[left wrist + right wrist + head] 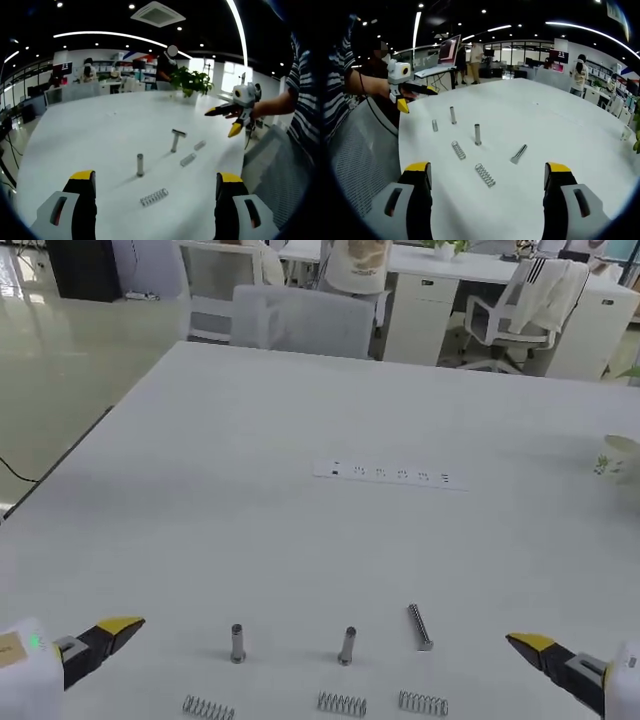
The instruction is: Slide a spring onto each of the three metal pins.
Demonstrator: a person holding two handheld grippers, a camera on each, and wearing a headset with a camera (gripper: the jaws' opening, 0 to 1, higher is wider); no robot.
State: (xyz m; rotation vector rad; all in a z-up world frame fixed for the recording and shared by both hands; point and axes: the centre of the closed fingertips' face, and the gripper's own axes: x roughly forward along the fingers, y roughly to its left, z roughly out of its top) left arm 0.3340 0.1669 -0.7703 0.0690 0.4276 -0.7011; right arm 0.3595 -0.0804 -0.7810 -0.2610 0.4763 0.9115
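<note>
Three metal pins sit near the front of the white table [300, 540]. The left pin [237, 642] and the middle pin [347, 645] stand upright, and the right pin [419, 626] lies flat. In front of them lie three loose springs [208, 707] [342, 703] [423, 702], none on a pin. My left gripper [115, 632] is open at the left, apart from everything. In its own view the left gripper [155, 176] faces the nearest spring [154, 197] and pin [140, 164]. At the right, my right gripper [530, 645] [487, 167] is open, facing a spring [485, 175] and the lying pin [518, 154].
A flush power strip [388, 474] is set into the table's middle. A paper cup [615, 455] stands at the far right edge. Office chairs [300, 320] and desks stand beyond the far edge. The table's left edge [60, 465] runs diagonally.
</note>
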